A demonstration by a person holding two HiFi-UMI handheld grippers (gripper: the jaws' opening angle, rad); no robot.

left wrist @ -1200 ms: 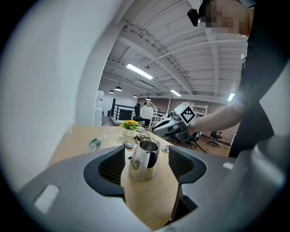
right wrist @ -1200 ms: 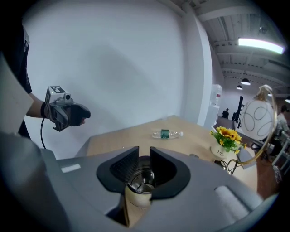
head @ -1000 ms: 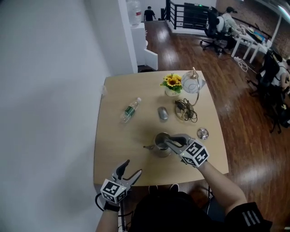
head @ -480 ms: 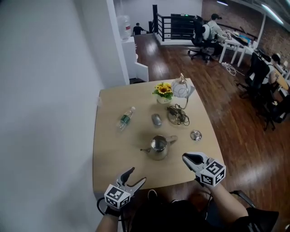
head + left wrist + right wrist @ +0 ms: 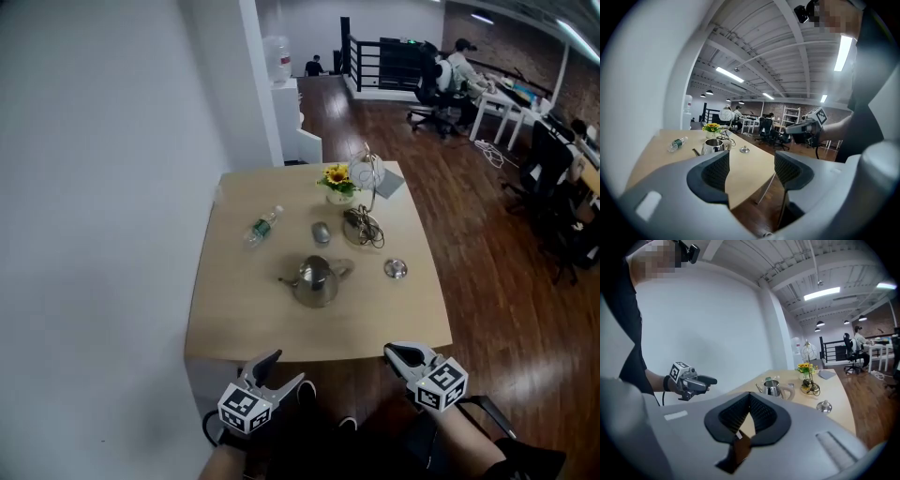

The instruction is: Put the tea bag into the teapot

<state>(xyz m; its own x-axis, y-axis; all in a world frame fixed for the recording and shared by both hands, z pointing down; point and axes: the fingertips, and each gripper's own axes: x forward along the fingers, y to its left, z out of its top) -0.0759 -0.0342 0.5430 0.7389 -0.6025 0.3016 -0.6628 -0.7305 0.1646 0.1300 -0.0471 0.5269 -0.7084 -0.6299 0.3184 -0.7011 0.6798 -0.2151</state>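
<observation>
The steel teapot [image 5: 314, 279] stands without its lid in the middle of the wooden table [image 5: 234, 319]; it also shows in the gripper views [image 5: 712, 146] [image 5: 773, 388]. Its round lid [image 5: 395, 269] lies to its right. No tea bag shows in any view. My right gripper [image 5: 398, 354] hangs off the table's near edge, well short of the pot, its jaws shut and empty [image 5: 750, 399]. My left gripper [image 5: 284, 368] is held at the near left, open with nothing between its fingers [image 5: 750, 171].
A plastic bottle [image 5: 262, 226] lies at the far left of the table. A pot of sunflowers [image 5: 337, 178], a wire lamp with cables [image 5: 363, 220] and a grey oval object [image 5: 321, 232] sit behind the teapot. A white wall runs along the left; desks and seated people are beyond.
My right gripper has drawn back from the teapot's mouth to beyond the table's near edge, and its jaws have shut. The whole view has backed away; the left gripper stays open.
</observation>
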